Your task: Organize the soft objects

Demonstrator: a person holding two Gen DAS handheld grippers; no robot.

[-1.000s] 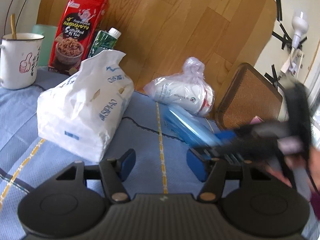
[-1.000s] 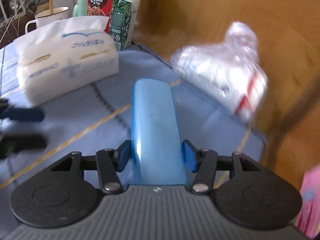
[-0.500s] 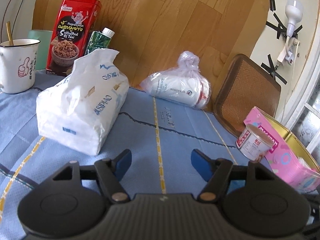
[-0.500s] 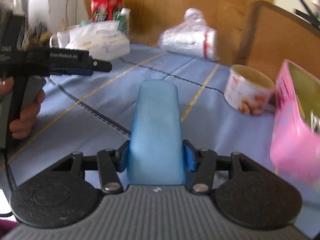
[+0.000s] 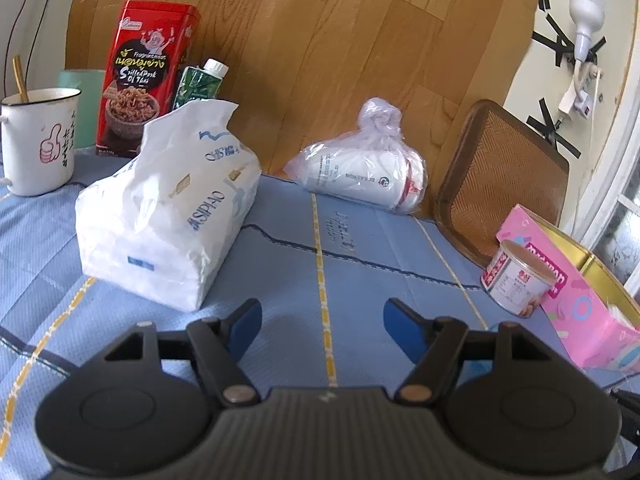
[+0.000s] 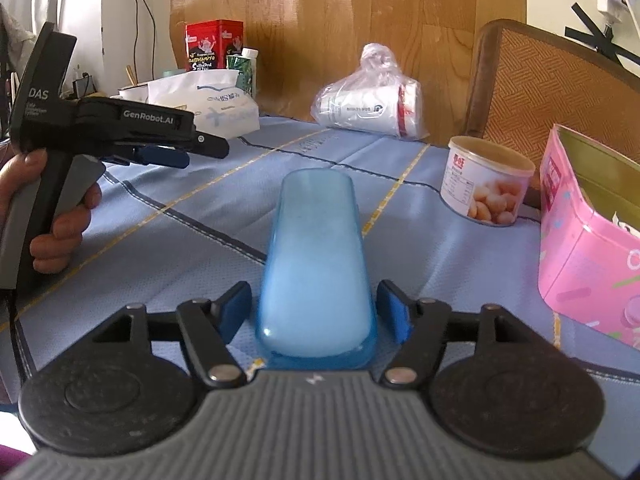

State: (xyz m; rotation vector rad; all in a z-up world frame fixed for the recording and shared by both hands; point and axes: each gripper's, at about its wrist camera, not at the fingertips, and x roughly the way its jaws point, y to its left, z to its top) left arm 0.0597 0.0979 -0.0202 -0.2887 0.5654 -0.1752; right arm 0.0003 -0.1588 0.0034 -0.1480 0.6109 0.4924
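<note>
My right gripper [image 6: 318, 312] has a light blue soft case [image 6: 316, 264] between its jaws; small gaps show at both pads, so the grip looks loosened. The case rests low over the blue tablecloth [image 6: 200, 240]. My left gripper [image 5: 322, 314] is open and empty above the cloth; it also shows in the right wrist view [image 6: 168, 156] at the left. A white tissue pack [image 5: 168, 216] lies ahead left of it. A bagged white roll [image 5: 360, 176] lies at the back by the wooden panel.
A white mug [image 5: 36, 140], a red tin [image 5: 148, 76] and a green carton [image 5: 200, 84] stand at the back left. A small can [image 5: 518, 280] and a pink open box [image 5: 576, 292] sit at the right. A wicker chair back [image 5: 500, 184] stands behind them.
My right gripper swung away from the bagged roll to the near right of the table with the blue case, and its jaws have eased slightly. My left gripper stayed open and nearly still.
</note>
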